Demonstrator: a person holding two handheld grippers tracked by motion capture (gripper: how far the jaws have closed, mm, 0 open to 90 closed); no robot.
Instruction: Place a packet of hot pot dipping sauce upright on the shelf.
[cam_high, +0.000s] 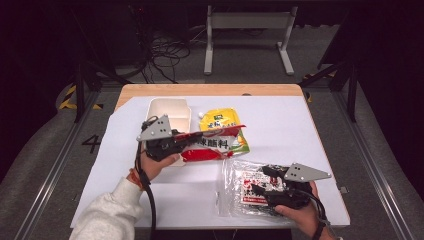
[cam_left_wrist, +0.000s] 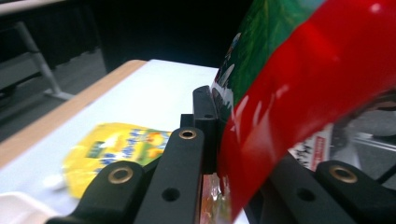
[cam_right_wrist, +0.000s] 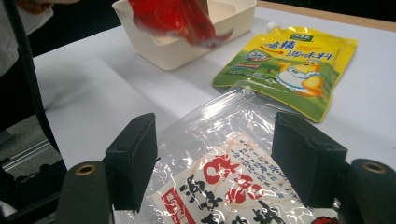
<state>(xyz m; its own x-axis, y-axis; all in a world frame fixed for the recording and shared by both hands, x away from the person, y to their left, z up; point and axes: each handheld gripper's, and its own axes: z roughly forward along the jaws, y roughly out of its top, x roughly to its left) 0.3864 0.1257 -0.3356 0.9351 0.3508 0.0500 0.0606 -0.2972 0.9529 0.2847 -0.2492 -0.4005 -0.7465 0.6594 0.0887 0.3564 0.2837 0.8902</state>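
Note:
My left gripper (cam_high: 181, 141) is shut on the edge of a red and green packet (cam_high: 215, 145) and holds it above the table beside a white box (cam_high: 170, 112). In the left gripper view the red packet (cam_left_wrist: 299, 93) is pinched between the jaws of the left gripper (cam_left_wrist: 214, 116). My right gripper (cam_high: 260, 181) stands open over a clear packet with red print (cam_high: 237, 192) lying flat near the front right. In the right gripper view that clear packet (cam_right_wrist: 233, 121) lies between the spread pads (cam_right_wrist: 133, 158) of the right gripper (cam_right_wrist: 219, 156), which do not press on it.
A yellow pouch (cam_high: 220, 120) lies flat behind the red packet, next to the white box (cam_right_wrist: 187, 46). The yellow pouch (cam_right_wrist: 289, 65) is just beyond the clear packet. A white sheet (cam_high: 290, 130) covers the wooden table; a metal stand is on the floor behind.

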